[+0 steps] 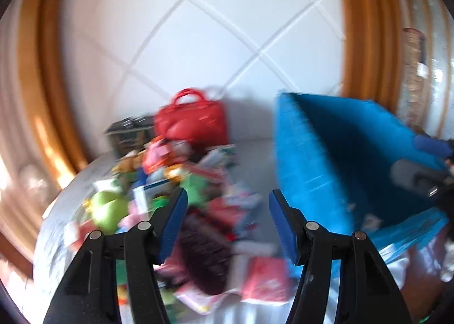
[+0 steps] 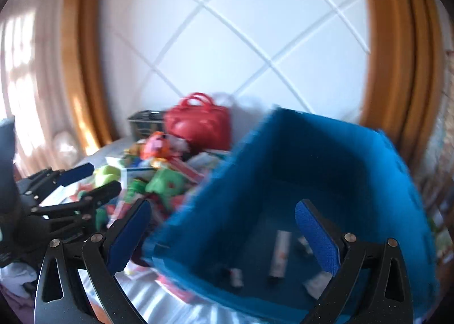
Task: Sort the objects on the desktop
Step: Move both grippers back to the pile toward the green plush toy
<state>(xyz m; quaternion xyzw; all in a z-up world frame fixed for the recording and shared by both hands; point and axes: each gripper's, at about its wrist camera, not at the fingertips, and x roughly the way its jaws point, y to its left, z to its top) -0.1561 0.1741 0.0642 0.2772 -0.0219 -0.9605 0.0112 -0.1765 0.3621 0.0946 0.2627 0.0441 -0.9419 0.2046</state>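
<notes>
Hovering: left tool [image 1: 227,224] above the heap, right tool [image 2: 224,239] above the bin's near rim; both views are smeared by motion.
Left tool: jaws spread with nothing between the blue pads; it points down and forward at the clutter.
Right tool: jaws spread as wide as they go, empty; its left finger [image 2: 127,239] is outside the bin's left wall, its right finger [image 2: 317,239] over the bin's inside.
Blue bin [image 2: 326,154]: open-topped, fabric-like, on the right part of the bench [image 2: 176,307]; in the right wrist view one corner points toward the camera.
Bin contents: a white tube-like pack [image 2: 281,253] on the bin floor, long axis running from near to far, and a few smaller items around it, too blurred to name.
Heap of small objects [image 1: 198,210]: left of the bin, touching or just beside its left wall; bright packets and toys piled together, a yellow-green round item [image 1: 109,209] at the heap's left edge.
Red handbag [image 1: 193,120]: upright behind the heap, handles up, against the white panelled wall [image 1: 198,26].
Dark basket [image 1: 129,137]: just left of the handbag.
Orientation of heap items: cannot tell, blur.
</notes>
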